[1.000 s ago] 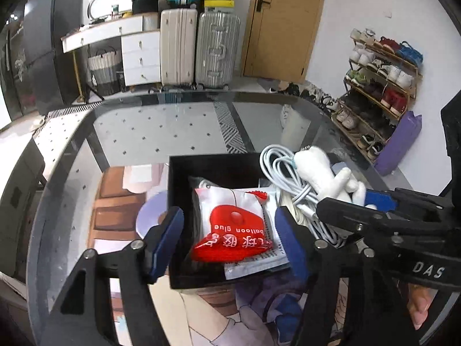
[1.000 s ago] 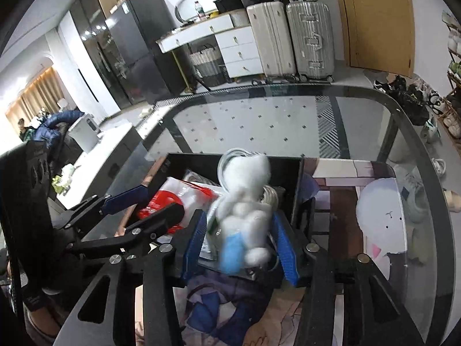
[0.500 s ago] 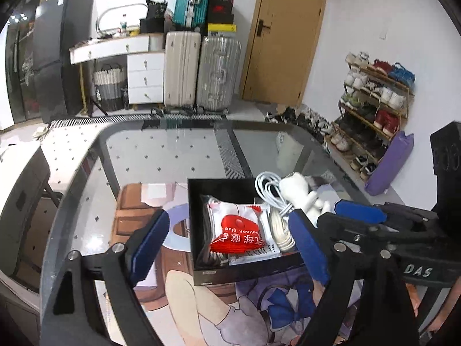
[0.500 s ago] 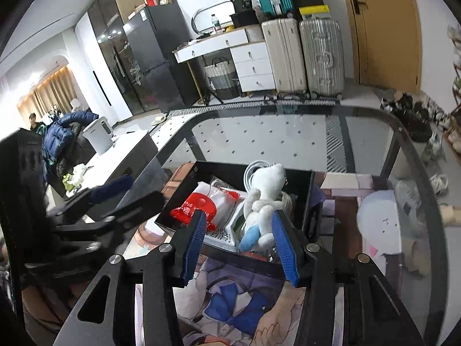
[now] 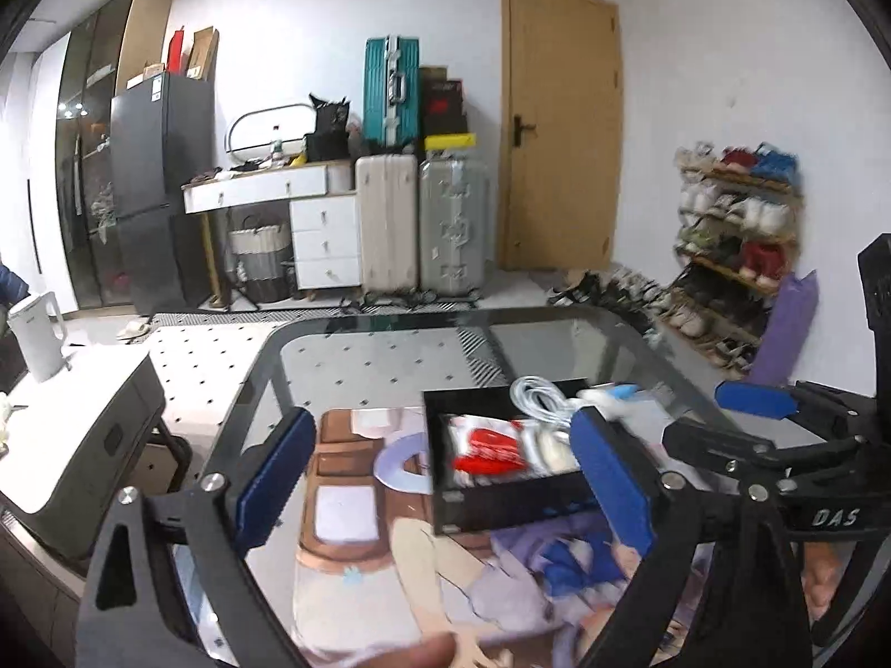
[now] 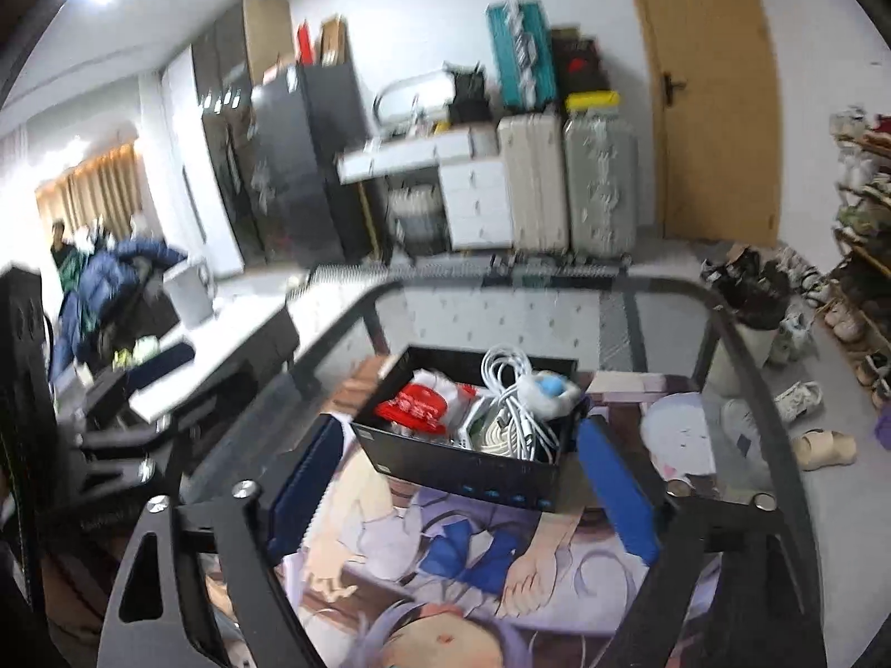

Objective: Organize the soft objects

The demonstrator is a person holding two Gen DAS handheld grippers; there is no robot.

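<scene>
A black box [image 6: 473, 465] stands on the glass table; it also shows in the left wrist view [image 5: 501, 506]. Inside lie a red-and-white packet [image 6: 415, 403], a coiled white cable [image 6: 509, 389] and a white plush toy with a blue patch [image 6: 548, 389]. The packet [image 5: 490, 448], the cable [image 5: 537, 395] and the plush [image 5: 607, 392] show in the left wrist view too. My left gripper [image 5: 440, 479] is open and empty, pulled back from the box. My right gripper [image 6: 459, 479] is open and empty, also back from the box, and shows at the right of the left wrist view [image 5: 724, 417].
An anime-print mat [image 6: 445, 568] covers the near part of the glass table [image 5: 390, 356]. A white side table [image 5: 61, 423] stands to the left. Suitcases [image 5: 417, 222], a desk, a fridge and a shoe rack [image 5: 735, 256] line the room behind.
Both grippers have pulled back and up from the box. The right gripper opened and let go of the plush, which now lies in the box on the cable.
</scene>
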